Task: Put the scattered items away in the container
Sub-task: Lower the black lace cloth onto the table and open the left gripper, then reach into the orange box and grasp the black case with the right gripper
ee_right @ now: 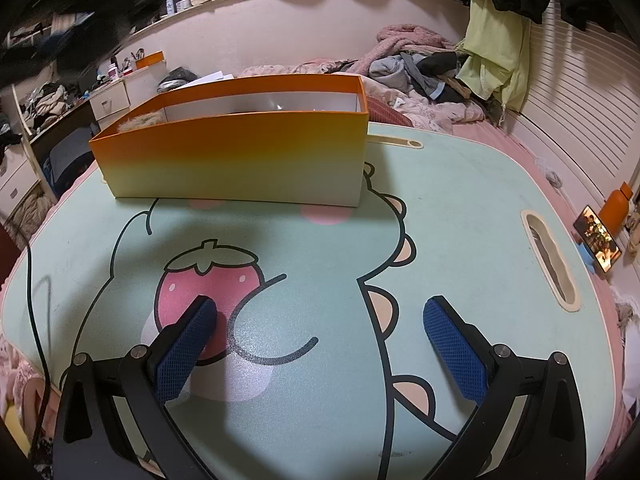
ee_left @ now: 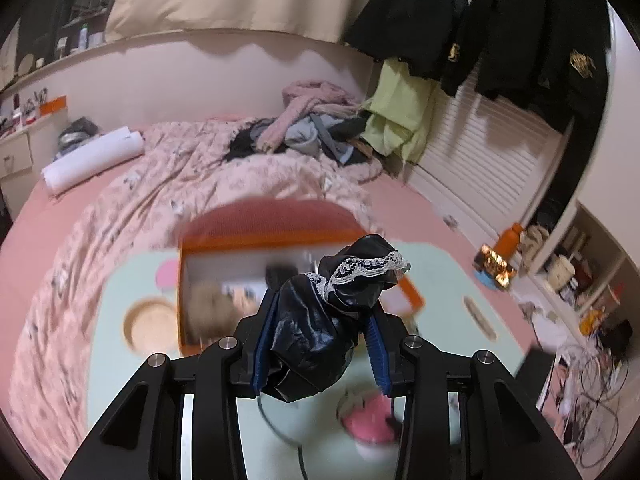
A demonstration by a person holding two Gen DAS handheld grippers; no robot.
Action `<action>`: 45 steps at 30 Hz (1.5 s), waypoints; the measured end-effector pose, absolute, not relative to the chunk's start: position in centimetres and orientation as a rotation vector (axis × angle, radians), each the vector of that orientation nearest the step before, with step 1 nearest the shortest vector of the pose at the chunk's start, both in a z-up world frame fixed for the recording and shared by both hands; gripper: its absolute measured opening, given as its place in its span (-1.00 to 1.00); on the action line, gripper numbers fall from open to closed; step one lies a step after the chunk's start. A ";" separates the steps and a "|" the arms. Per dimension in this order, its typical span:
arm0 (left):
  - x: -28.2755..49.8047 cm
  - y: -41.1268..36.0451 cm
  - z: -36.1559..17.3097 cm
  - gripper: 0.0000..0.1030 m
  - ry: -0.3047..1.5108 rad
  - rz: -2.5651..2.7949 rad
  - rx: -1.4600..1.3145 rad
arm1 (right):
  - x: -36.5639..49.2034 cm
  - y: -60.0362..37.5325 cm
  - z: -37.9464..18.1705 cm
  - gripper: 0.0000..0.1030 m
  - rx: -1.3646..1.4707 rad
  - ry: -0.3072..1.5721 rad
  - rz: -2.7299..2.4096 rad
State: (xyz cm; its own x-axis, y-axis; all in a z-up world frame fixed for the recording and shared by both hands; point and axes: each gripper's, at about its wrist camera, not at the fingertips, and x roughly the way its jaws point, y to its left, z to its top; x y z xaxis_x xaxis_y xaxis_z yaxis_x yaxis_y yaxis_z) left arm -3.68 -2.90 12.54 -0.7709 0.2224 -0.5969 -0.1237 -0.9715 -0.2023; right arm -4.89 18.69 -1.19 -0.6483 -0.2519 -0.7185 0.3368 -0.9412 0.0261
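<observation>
Between our left claw's blue pads we are pinching a black lace-trimmed cloth — carrying it above the orange box on the green tray table. Next we are needing to release over the box. Our right claw is hovering spread wide — empty.

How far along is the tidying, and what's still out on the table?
Some things already sit in the orange box: a furry item shows at its left end. In hand: the left hand-held gripper grips a black lace-trimmed cloth above the box. The right hand-held gripper is open and empty. The right view shows no loose items on the table.
</observation>
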 end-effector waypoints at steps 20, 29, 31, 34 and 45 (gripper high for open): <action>2.1 -1.7 -0.2 0.94 -0.040 2.900 -1.192 | -4.9 18.6 -1.1 0.99 1.104 0.156 -2.586; 2.5 -1.6 -0.7 1.00 0.038 2.921 -1.175 | -5.0 18.6 -1.1 0.99 1.104 0.158 -2.587; 2.4 -1.7 -0.7 1.00 0.037 2.917 -1.165 | -5.0 18.6 -1.1 0.99 1.103 0.157 -2.588; 2.3 -1.2 -0.6 1.00 0.036 2.919 -1.156 | -5.1 18.2 -1.4 0.99 1.102 0.157 -2.588; 2.2 -1.0 -0.5 1.00 0.030 2.920 -1.150 | -3.9 19.9 1.7 0.97 0.931 0.046 -2.605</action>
